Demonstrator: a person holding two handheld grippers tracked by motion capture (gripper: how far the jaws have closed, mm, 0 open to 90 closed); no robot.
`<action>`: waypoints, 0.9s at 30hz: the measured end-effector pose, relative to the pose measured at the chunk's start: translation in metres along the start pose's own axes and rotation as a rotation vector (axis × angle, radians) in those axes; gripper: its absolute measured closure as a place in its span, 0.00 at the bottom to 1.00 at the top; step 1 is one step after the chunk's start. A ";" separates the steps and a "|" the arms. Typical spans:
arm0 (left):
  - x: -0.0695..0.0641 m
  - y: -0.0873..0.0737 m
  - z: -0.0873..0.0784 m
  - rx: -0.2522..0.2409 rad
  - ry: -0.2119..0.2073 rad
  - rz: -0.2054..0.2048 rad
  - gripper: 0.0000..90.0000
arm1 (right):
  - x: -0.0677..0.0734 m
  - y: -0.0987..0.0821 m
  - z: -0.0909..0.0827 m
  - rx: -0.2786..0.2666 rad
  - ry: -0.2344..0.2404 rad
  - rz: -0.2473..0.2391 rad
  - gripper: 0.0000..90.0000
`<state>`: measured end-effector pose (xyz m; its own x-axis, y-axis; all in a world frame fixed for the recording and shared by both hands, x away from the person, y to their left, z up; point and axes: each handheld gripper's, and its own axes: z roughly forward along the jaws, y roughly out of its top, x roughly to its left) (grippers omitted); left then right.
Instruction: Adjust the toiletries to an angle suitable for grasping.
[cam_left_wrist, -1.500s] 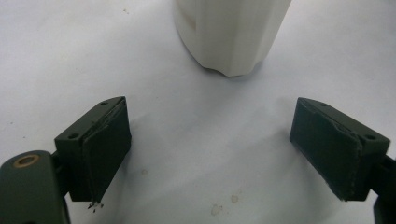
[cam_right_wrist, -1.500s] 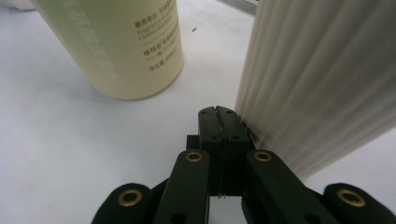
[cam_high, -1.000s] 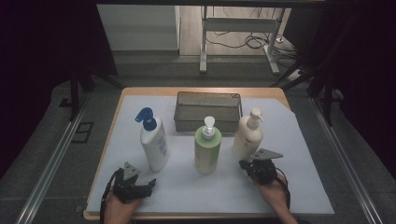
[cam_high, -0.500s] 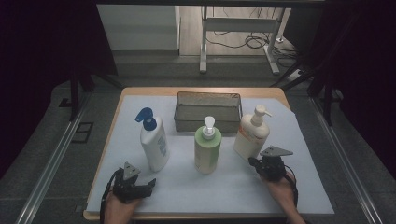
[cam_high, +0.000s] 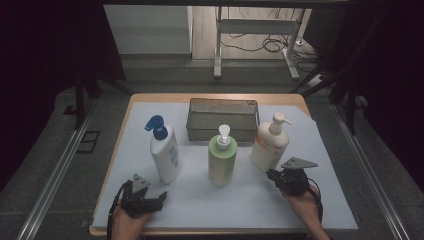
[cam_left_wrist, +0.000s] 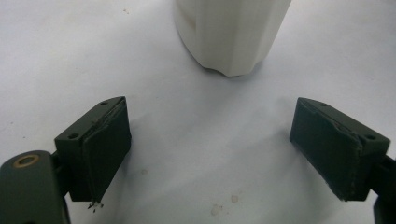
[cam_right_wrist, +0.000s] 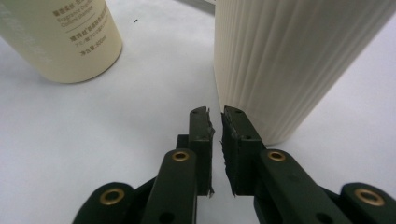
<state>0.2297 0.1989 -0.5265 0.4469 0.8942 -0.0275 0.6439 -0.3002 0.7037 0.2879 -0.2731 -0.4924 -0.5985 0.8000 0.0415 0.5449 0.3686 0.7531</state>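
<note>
Three pump bottles stand in a row on the white sheet: a white one with a blue pump (cam_high: 166, 152), a green one (cam_high: 222, 160) and a cream one (cam_high: 270, 142). My left gripper (cam_high: 157, 197) rests near the front left, open wide (cam_left_wrist: 219, 140), with the white bottle's base (cam_left_wrist: 231, 32) ahead of it and nothing between its jaws. My right gripper (cam_high: 271, 175) sits just in front of the cream bottle. Its jaws (cam_right_wrist: 217, 119) have just been opening and show a narrow gap with nothing in it, beside the ribbed cream bottle (cam_right_wrist: 289, 56). The green bottle (cam_right_wrist: 60, 37) stands farther left.
A grey metal mesh basket (cam_high: 222, 106) stands behind the bottles at the table's far middle. The wooden table edge (cam_high: 200, 97) frames the white sheet. Metal rails (cam_high: 60, 165) run along both sides on the floor, with a table frame and cables beyond.
My right gripper has shifted a little to the right, away from the cream bottle's front. The left gripper and the other bottles have kept their places.
</note>
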 end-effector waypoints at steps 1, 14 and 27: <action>0.000 0.000 0.000 0.000 0.000 0.000 0.14 | 0.000 0.000 -0.002 -0.001 0.003 0.000 0.88; 0.000 0.000 0.000 0.000 0.000 0.000 0.14 | -0.004 0.004 -0.027 -0.004 -0.015 -0.008 0.70; 0.000 0.000 0.000 -0.001 0.000 -0.001 0.14 | -0.015 0.017 -0.044 -0.020 -0.021 0.015 0.55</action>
<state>0.2297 0.1989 -0.5266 0.4462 0.8945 -0.0284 0.6439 -0.2988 0.7044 0.2804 -0.2998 -0.4510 -0.5777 0.8153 0.0394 0.5416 0.3468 0.7658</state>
